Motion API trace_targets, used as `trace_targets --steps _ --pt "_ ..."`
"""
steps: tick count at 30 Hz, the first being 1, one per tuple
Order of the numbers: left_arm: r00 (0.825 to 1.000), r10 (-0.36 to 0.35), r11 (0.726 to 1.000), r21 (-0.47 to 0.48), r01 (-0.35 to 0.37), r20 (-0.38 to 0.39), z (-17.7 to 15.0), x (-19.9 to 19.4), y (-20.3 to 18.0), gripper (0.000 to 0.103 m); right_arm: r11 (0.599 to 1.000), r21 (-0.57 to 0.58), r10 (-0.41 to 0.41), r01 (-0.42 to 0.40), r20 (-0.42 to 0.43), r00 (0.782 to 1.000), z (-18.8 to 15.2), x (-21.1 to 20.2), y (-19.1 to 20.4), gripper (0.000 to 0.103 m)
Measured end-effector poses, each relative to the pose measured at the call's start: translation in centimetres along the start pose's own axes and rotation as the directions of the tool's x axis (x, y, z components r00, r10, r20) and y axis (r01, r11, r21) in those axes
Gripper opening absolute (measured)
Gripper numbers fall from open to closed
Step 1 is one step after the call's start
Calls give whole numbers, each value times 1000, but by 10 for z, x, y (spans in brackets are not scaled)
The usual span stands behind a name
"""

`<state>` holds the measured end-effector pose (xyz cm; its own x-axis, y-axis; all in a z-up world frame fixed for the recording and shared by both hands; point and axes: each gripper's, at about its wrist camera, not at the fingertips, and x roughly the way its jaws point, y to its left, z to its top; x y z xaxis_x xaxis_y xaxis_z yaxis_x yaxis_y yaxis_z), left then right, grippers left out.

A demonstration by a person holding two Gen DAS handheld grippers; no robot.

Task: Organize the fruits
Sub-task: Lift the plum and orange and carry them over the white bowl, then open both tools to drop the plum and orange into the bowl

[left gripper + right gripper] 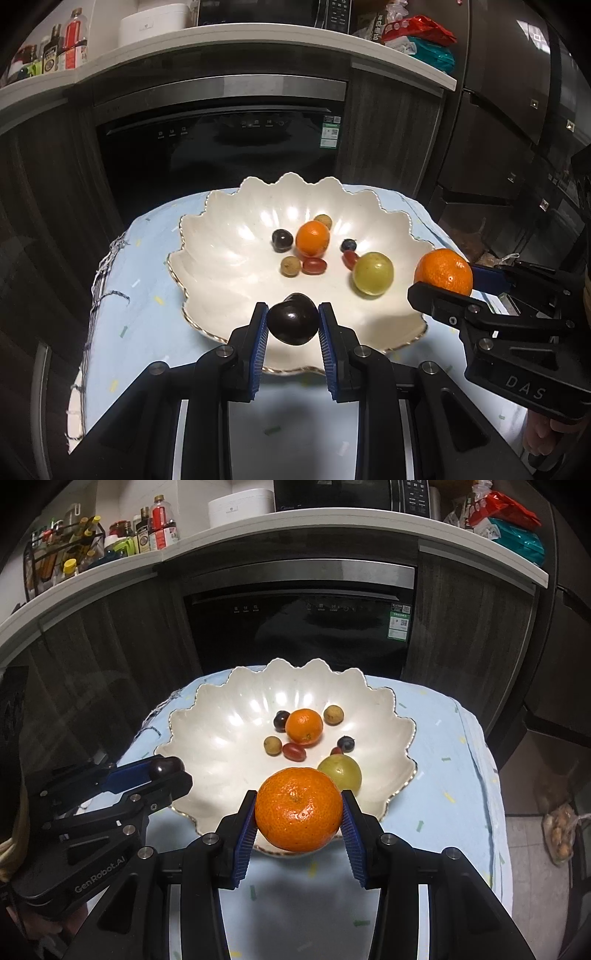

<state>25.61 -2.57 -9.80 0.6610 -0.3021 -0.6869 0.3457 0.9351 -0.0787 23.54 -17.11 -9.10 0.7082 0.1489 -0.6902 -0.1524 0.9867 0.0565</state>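
Your left gripper (292, 325): blue pads closed tight on a dark plum (293, 324), held over the near rim of the bowl at 6 o'clock in the left wrist view.

Your right gripper (299, 812): jaws part-way apart, pads clamped on a large mandarin (298, 808), poised over the bowl's near rim at 6 o'clock in the right wrist view; from the left wrist it shows at 3 o'clock of the bowl.

White scalloped bowl (221, 273): sits on a pale blue cloth (140, 295). Contents, read from the left wrist view:
- small mandarin (312, 238), near the centre
- dark grape (282, 240), at its 9 o'clock, just beside it
- tan round fruit (323, 220), at its 12 o'clock
- second tan fruit (290, 266) and red grape tomato (314, 266), side by side at its 6 o'clock
- blueberry (348, 244), at its 3 o'clock
- yellow-green fruit (373, 273), at 4 o'clock, with another red fruit (350, 258) touching it.
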Motion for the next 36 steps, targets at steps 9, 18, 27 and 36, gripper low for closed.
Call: trace_targets --steps 9,18,27,36 --pt "1000 -12 999 -32 11 -23 8 16 18 28 1000 -7 -15 14 -32 999 8 17 8 44" --pt "999 -25 999 -33 24 -35 11 28 24 28 1000 -8 -21 20 -67 998 9 30 10 45" --pt "998 -26 999 -46 24 -50 13 38 29 28 1000 -6 -9 8 -101 995 8 42 13 45" --pt "999 12 998 -58 -14 -35 14 34 35 61 1000 -8 -12 10 -141 990 7 50 15 46"
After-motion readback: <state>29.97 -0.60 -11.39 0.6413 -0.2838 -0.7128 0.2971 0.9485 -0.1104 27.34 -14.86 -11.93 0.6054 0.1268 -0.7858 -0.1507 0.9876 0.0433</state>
